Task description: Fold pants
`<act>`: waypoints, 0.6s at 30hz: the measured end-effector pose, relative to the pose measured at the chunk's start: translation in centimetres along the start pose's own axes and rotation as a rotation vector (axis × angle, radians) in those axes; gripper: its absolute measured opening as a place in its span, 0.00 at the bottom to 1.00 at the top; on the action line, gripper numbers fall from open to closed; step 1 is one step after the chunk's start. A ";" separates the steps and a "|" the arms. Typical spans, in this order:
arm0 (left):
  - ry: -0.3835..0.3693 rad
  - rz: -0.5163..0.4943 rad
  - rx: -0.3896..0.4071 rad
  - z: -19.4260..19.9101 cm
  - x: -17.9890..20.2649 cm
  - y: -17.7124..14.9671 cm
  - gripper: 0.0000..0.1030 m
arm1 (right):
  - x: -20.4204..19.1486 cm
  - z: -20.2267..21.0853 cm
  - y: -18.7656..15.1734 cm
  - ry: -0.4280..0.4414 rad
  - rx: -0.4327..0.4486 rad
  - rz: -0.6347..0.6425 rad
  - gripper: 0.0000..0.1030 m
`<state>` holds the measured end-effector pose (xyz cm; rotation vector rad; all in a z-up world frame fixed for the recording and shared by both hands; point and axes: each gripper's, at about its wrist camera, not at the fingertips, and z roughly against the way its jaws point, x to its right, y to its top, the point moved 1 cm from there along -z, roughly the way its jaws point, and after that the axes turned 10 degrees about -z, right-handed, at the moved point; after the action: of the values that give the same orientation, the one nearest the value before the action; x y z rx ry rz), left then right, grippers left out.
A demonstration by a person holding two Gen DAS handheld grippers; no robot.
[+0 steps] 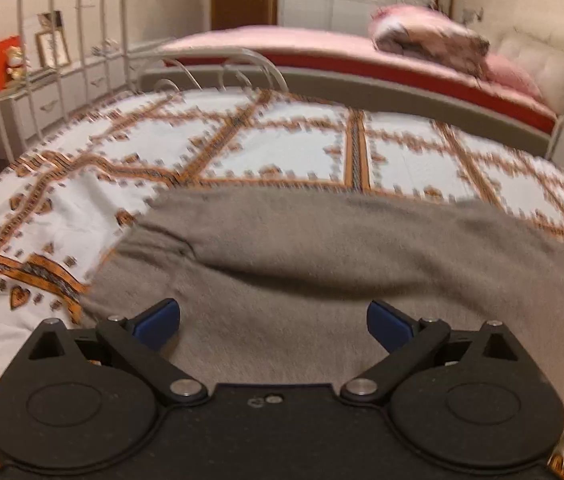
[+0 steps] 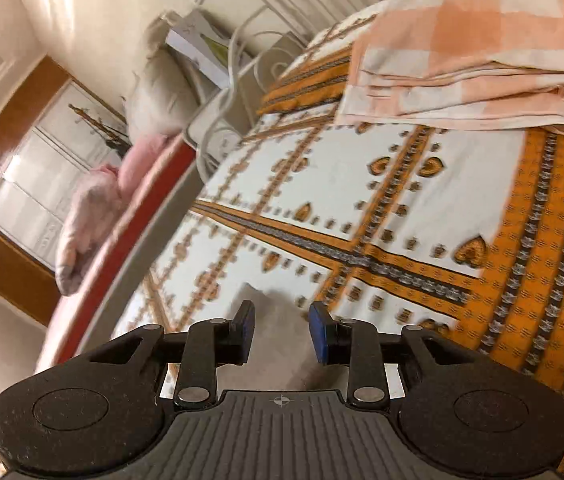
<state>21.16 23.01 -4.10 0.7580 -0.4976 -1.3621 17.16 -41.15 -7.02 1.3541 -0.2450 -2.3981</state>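
Bed [image 1: 282, 148] with orange-and-white patterned cover; grey pants [image 1: 341, 248] lie across its near part. Folded peach checked blanket [image 2: 473, 52] at far right. Left gripper [image 1: 273, 322] jaws wide open over pants, gripping nothing. Right gripper [image 2: 282, 334] jaws partly open, empty.

The grey pants [image 1: 321, 264] on the bed [image 1: 289, 148] are smeared by motion blur, their near part hidden under the left tool [image 1: 273, 322] and their right end cut off by the picture's edge. In the right wrist view, only a blurred grey patch shows between the right tool [image 2: 281, 330] fingers. Beyond the bed, the pink bundle [image 1: 429, 38] is too blurred to identify.
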 end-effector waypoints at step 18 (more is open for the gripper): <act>0.048 -0.044 -0.036 -0.9 0.5 1.1 0.92 | -1.3 -8.4 2.4 0.029 -0.175 0.028 0.30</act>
<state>22.64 22.68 -3.91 0.7744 -0.4200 -1.3870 25.53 -42.57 -9.56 1.2955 -0.0441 -2.3154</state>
